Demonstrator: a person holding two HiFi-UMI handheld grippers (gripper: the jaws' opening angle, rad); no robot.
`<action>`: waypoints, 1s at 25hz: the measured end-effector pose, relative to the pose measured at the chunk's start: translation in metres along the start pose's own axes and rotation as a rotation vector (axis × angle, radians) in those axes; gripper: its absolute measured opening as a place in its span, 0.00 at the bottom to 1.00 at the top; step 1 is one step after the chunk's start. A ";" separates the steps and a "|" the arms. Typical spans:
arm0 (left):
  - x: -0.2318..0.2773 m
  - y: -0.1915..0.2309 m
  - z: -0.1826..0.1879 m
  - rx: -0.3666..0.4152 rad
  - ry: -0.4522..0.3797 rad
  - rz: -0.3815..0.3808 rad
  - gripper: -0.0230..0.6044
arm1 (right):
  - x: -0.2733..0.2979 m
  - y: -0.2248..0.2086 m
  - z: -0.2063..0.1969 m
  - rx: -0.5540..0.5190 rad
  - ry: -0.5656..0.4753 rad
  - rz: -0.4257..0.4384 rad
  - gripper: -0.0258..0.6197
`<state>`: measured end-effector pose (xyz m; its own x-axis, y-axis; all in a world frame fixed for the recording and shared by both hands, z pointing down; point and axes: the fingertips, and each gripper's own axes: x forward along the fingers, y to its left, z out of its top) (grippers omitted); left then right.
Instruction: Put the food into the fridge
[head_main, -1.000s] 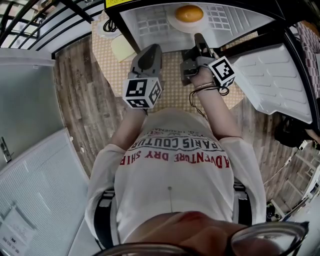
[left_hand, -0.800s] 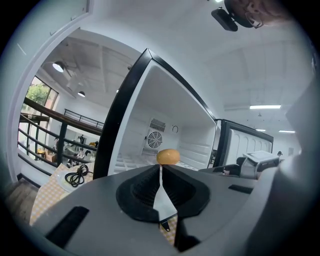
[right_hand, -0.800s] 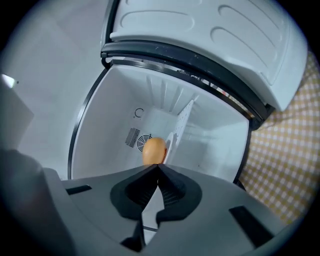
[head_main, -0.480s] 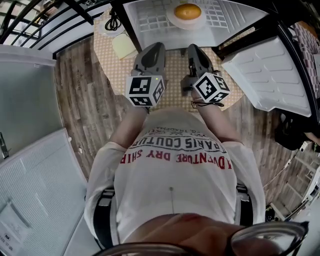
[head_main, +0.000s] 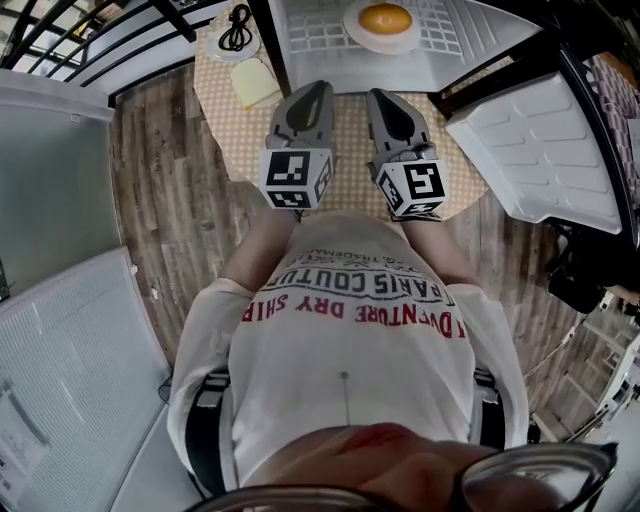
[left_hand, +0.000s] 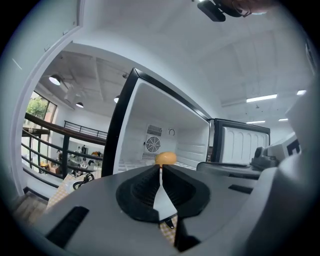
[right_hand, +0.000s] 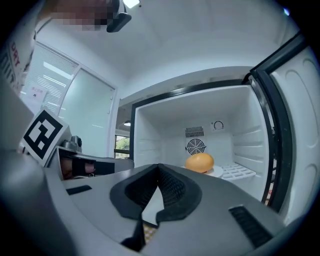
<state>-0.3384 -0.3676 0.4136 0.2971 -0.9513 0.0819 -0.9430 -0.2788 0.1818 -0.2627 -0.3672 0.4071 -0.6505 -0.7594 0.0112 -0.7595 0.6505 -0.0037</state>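
Nearest the camera is the person's white printed shirt (head_main: 350, 340), and just beyond it the two grippers sit side by side, level, over the checked surface (head_main: 348, 140). The left gripper (head_main: 318, 88) has its jaws pressed together with nothing in them; the right gripper (head_main: 378, 95) is the same, jaws closed and empty. Ahead of both stands the open fridge (head_main: 300, 40), its door (head_main: 540, 150) swung out to the right. The food (head_main: 385, 18), a round orange piece, rests on a white plate (head_main: 381, 45) on the fridge shelf (head_main: 445, 35), well apart from both sets of jaws. It lies straight beyond the left tips and a little right of the right ones.
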 end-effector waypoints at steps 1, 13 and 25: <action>-0.001 -0.001 0.000 0.007 -0.002 -0.001 0.09 | 0.000 0.002 0.002 -0.010 -0.001 0.003 0.08; -0.009 -0.002 0.010 0.081 -0.034 0.000 0.09 | 0.003 0.000 0.003 -0.015 0.031 -0.023 0.08; -0.008 -0.006 0.003 0.097 -0.027 -0.045 0.08 | 0.005 0.001 -0.006 -0.014 0.058 -0.029 0.08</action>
<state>-0.3354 -0.3587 0.4088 0.3363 -0.9405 0.0496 -0.9394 -0.3312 0.0886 -0.2666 -0.3702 0.4130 -0.6262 -0.7765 0.0695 -0.7779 0.6283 0.0117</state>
